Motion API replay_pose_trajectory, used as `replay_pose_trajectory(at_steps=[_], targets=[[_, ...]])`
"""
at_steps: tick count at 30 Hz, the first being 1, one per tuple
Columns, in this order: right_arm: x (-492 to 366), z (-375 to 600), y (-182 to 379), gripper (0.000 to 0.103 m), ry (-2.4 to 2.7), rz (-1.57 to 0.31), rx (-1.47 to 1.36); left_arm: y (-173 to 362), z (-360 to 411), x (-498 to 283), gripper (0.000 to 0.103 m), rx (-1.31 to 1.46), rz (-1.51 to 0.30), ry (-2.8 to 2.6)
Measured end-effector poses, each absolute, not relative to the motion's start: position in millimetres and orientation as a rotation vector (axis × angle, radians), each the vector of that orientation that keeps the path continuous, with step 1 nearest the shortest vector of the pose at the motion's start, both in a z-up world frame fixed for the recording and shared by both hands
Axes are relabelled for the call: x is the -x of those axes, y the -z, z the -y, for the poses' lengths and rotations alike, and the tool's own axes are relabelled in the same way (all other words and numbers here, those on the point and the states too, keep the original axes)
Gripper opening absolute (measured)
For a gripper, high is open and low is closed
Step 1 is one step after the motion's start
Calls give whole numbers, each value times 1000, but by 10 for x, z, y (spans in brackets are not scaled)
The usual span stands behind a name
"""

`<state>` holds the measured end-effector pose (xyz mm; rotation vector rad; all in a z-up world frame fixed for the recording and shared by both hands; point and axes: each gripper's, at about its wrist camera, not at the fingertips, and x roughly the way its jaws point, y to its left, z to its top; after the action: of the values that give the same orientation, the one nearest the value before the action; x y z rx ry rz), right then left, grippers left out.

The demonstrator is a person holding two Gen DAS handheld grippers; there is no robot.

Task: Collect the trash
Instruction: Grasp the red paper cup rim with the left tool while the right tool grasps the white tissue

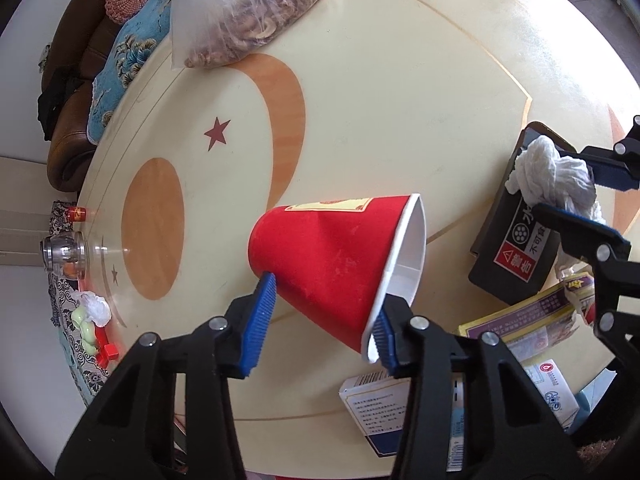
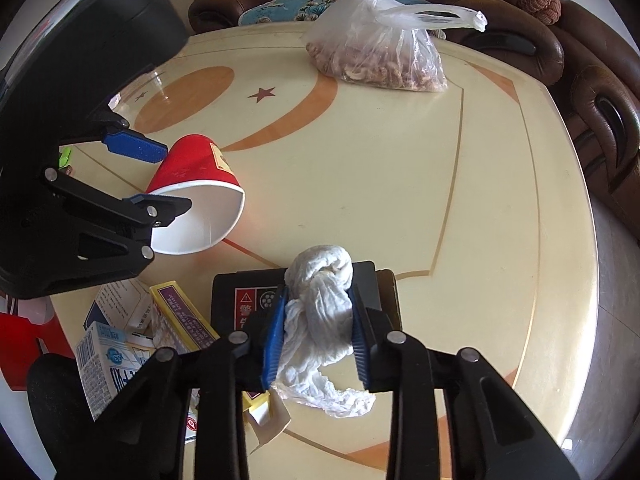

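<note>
My left gripper (image 1: pixel 320 320) is shut on a red paper cup (image 1: pixel 332 264), which lies on its side with its white mouth to the right, dented where the pads press. The cup also shows in the right wrist view (image 2: pixel 192 172), with the left gripper (image 2: pixel 160 176) around it. My right gripper (image 2: pixel 316 332) is shut on a crumpled white tissue (image 2: pixel 320 304), held above a black box (image 2: pixel 240 292). In the left wrist view the right gripper (image 1: pixel 576 188) grips the tissue (image 1: pixel 548 172) at the right edge.
A round cream table (image 1: pixel 400 100) carries a clear plastic bag of nuts (image 2: pixel 376 56) at the far side. Small cartons and boxes (image 2: pixel 120 344) lie near the front edge beside the black box (image 1: pixel 516 252). A brown sofa (image 2: pixel 580 72) stands behind the table.
</note>
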<state>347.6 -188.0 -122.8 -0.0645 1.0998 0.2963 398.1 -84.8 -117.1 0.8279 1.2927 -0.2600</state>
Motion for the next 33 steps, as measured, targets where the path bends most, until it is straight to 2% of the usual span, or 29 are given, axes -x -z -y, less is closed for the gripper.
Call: replay_pose_trajectory(at_steps=[5, 10, 25, 33], targets=[[-3419, 1876, 1150, 26, -272, -1083, 81, 1064, 752, -3952, 24, -808, -1275, 251], [-3368, 1901, 1012, 26, -253, -1056, 86, 967, 648, -3945, 10, -767, -1273, 246], [-3107, 2031, 478, 26, -190, -969, 91, 609, 459, -3834, 5, -649, -1243, 261], [-2960, 2130, 337, 26, -179, -953, 80, 740, 376, -3936, 3, -587, -1310, 253]])
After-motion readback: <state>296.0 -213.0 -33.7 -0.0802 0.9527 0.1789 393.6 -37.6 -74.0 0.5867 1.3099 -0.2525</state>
